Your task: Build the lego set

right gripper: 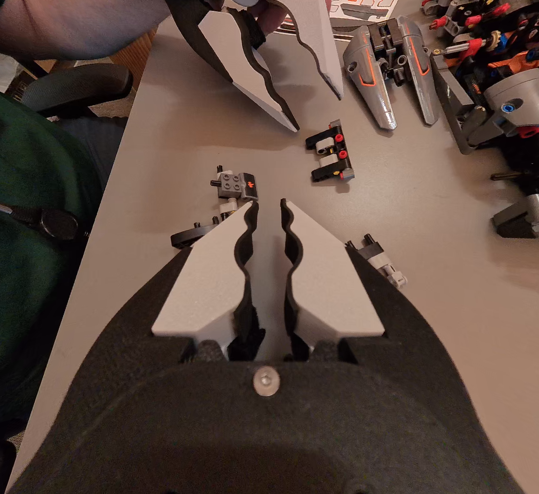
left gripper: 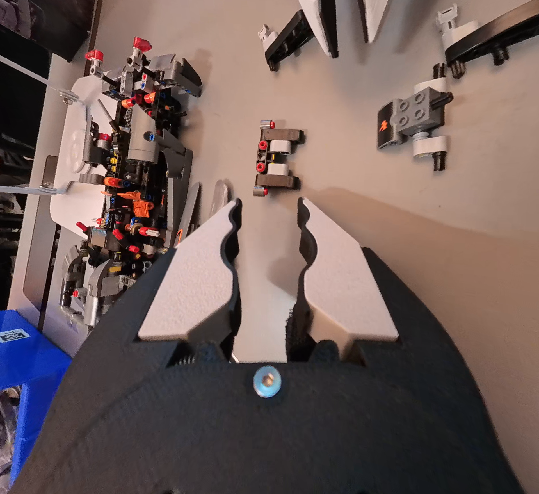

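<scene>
Both empty: left gripper jaws parted wide, just short of the small black frame with red pins on the desk; right gripper jaws parted narrowly; best to straddle the frame squarely, then close gently.

Both wrist cameras look steeply down at the grey table from close above. Each faces the small black subassembly from opposite sides; both views share it and the large model beside it.
</scene>
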Motion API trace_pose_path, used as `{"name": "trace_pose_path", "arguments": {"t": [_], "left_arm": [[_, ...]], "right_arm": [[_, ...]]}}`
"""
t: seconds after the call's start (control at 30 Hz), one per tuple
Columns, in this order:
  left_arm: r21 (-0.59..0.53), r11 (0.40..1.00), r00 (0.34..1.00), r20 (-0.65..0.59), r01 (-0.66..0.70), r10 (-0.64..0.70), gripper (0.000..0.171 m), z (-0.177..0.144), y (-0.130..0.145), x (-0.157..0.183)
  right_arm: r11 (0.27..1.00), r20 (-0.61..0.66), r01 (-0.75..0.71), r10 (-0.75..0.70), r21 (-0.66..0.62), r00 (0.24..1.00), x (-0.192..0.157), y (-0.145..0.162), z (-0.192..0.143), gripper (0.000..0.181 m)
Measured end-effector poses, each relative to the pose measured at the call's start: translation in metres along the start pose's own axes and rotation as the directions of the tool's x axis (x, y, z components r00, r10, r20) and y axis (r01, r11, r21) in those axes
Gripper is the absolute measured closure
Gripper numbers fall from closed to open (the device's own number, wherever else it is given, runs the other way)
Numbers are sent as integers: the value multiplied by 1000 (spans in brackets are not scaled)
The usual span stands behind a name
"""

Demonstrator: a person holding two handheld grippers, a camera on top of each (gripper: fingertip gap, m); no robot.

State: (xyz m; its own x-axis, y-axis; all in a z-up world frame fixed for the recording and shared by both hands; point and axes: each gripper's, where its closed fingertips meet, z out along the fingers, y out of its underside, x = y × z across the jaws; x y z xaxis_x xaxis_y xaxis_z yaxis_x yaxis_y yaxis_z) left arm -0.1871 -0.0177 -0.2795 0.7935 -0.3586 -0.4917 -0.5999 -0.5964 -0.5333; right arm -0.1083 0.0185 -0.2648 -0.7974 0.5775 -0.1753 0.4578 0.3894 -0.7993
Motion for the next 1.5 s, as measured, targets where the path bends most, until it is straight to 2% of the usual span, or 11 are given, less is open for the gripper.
{"name": "trace_pose_path", "arguments": {"t": [0.97,1.2,1.5], "left_arm": [[-35,999,1000,2,4,-4,135,0,5,-1],[-42,999,999,-34,19,-21,135,-3,9,1],[-8,1000,999,-39,-7,7,131,9,-7,-1]], "right_arm": [[999,-45,24,-22,33,999,7,-5,-12,169],[999,-44,30,-29,22,999,6,-4,-11,168],[999,-46,36,-35,16,998,6,-3,-11,169]]}}
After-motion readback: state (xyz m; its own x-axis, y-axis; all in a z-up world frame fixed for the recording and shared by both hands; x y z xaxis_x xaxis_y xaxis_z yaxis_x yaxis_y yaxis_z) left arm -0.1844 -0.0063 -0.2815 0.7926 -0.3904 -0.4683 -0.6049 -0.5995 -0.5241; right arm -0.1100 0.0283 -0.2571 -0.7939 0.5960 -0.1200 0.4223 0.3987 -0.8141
